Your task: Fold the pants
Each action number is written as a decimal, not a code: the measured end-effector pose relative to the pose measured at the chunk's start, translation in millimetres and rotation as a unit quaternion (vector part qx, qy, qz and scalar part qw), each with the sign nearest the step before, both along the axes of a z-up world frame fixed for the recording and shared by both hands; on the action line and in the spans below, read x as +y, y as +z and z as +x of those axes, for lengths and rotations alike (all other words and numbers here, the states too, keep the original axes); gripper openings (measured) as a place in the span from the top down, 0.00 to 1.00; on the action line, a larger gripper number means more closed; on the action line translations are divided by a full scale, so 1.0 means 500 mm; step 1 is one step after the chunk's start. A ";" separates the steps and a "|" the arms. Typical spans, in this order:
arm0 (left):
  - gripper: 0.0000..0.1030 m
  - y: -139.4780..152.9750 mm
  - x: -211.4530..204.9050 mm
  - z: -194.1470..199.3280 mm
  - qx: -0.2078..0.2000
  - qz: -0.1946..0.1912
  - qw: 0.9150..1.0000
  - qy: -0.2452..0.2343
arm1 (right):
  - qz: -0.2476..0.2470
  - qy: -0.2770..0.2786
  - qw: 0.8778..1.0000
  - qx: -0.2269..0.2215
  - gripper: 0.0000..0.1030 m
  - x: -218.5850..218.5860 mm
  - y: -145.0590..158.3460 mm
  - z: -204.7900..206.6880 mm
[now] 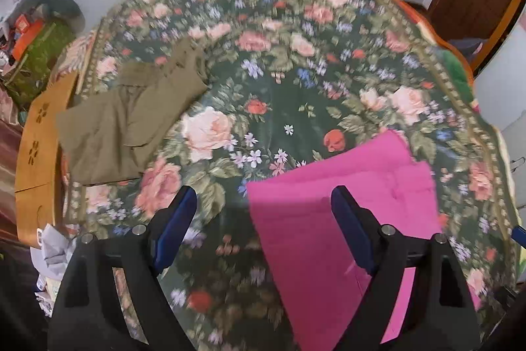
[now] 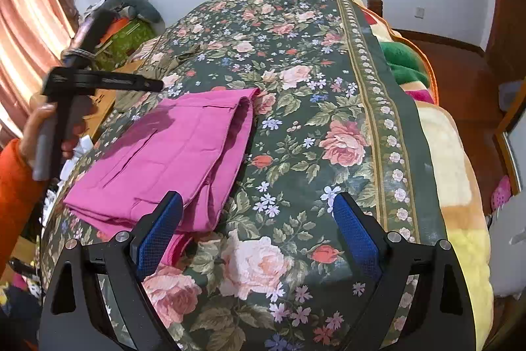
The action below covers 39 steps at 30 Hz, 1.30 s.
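Note:
Folded pink pants (image 1: 345, 219) lie flat on the floral bedspread (image 1: 263, 55). My left gripper (image 1: 264, 203) hovers open over their left edge, its right finger above the cloth and nothing between the pads. In the right wrist view the pink pants (image 2: 171, 147) sit left of centre. My right gripper (image 2: 258, 203) is open near their closest corner, with its left finger (image 2: 161, 229) over the fabric edge. A hand in an orange sleeve (image 2: 13, 186) holds the left gripper (image 2: 154, 84) above the pants' far side. Olive pants (image 1: 131, 114) lie rumpled at the bed's left edge.
A wooden board (image 1: 36, 153) runs along the bed's left side, with crumpled paper (image 1: 52, 249) below it and a cluttered pile (image 1: 36, 38) beyond. A cream and green fleece blanket (image 2: 453, 153) hangs off the right side. Curtains (image 2: 29, 22) are at the left.

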<state>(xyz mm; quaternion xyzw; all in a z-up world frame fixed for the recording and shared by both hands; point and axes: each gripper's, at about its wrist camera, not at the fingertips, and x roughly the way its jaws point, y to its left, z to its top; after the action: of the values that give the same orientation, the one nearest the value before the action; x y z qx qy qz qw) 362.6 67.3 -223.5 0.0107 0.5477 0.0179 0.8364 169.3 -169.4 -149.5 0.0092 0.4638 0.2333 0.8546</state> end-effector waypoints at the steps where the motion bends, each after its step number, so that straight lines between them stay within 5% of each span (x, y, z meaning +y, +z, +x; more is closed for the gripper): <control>1: 0.19 -0.019 -0.004 0.011 0.011 0.003 1.000 -0.005 | -0.001 -0.002 1.000 0.002 0.12 0.001 -0.002 0.003; 6: 0.17 -0.095 -0.022 0.036 0.043 0.066 0.997 -0.012 | -0.008 -0.002 1.000 0.005 0.12 0.005 -0.010 0.009; 13: 0.11 -0.101 -0.029 -0.021 0.016 0.132 0.990 -0.051 | -0.008 0.001 1.000 0.009 0.12 0.012 -0.014 0.018; 21: 0.11 -0.071 0.039 -0.113 0.031 0.101 0.994 -0.017 | -0.002 0.022 1.000 -0.004 0.12 0.042 0.007 0.018; 31: 0.11 -0.024 0.088 -0.282 0.001 0.020 1.000 0.017 | -0.007 0.055 0.998 0.012 0.12 0.086 -0.018 -0.001; 39: 0.11 -0.003 0.060 -0.329 -0.028 0.038 0.999 0.002 | -0.037 0.084 0.996 0.004 0.13 0.112 -0.043 0.012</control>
<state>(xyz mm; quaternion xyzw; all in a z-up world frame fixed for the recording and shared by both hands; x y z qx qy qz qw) 198.1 97.3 -225.0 0.0409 0.5231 0.0404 0.8503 175.4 -113.4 -170.9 -0.0604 0.4750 0.2866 0.8298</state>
